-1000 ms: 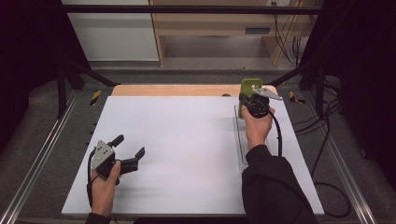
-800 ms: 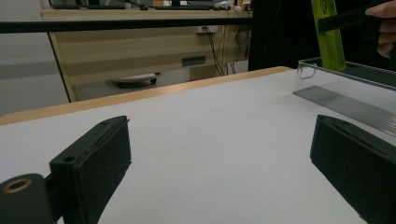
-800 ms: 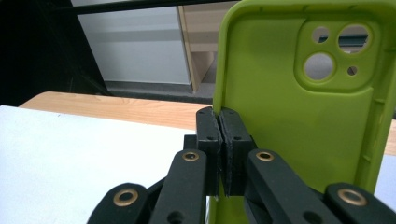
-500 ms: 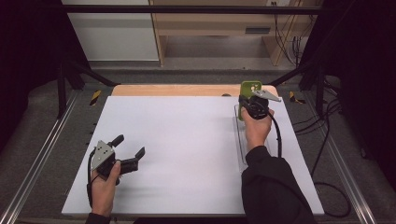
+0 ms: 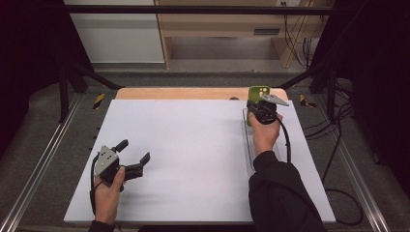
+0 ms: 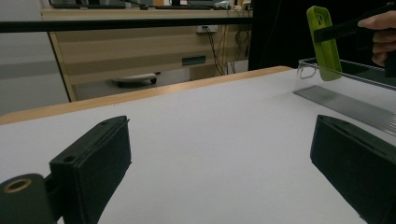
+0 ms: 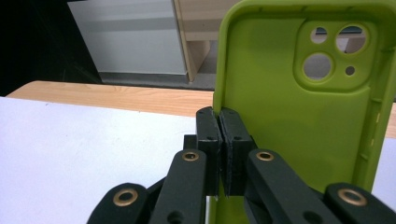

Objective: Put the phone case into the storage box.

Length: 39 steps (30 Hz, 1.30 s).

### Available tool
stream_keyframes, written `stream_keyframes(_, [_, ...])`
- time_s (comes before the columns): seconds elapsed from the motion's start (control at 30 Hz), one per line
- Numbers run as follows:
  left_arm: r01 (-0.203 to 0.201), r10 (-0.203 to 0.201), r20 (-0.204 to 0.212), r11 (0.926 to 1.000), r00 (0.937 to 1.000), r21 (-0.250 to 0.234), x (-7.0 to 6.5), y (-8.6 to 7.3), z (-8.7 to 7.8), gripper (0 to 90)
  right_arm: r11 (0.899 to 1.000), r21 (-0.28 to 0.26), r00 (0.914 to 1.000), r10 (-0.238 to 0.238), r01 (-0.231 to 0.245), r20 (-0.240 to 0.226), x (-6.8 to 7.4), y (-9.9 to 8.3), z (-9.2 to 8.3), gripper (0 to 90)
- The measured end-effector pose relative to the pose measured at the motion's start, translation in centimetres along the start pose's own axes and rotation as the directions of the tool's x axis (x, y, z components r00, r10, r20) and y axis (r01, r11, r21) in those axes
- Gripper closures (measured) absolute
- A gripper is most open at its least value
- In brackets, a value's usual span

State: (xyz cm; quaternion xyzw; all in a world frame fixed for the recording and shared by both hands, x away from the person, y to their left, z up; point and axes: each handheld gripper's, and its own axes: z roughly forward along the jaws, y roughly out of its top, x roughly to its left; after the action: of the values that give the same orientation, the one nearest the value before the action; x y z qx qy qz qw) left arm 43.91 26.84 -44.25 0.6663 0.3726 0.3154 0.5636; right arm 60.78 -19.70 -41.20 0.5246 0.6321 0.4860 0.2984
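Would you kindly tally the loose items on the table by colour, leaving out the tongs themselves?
Green: 1, the phone case held upright by the right tongs.
Clear: 1, the transparent tray lying along the right side of the table.
Total: 2.

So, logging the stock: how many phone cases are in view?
1: a lime-green soft phone case, held upright in the right gripper above the clear plastic tray.

even overhead light, dark surroundings (near gripper blurred)
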Motion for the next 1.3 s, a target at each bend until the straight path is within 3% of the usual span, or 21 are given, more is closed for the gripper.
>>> stream_keyframes(1.3, [0.005, -0.005, -0.002, 1.0, 1.0, -0.007, 0.1, 0.1, -0.1, 4.7, 0.997, 0.076, 0.9996, 0.023, -0.024, 0.014, -0.7, -1.7, 1.5, 87.6])
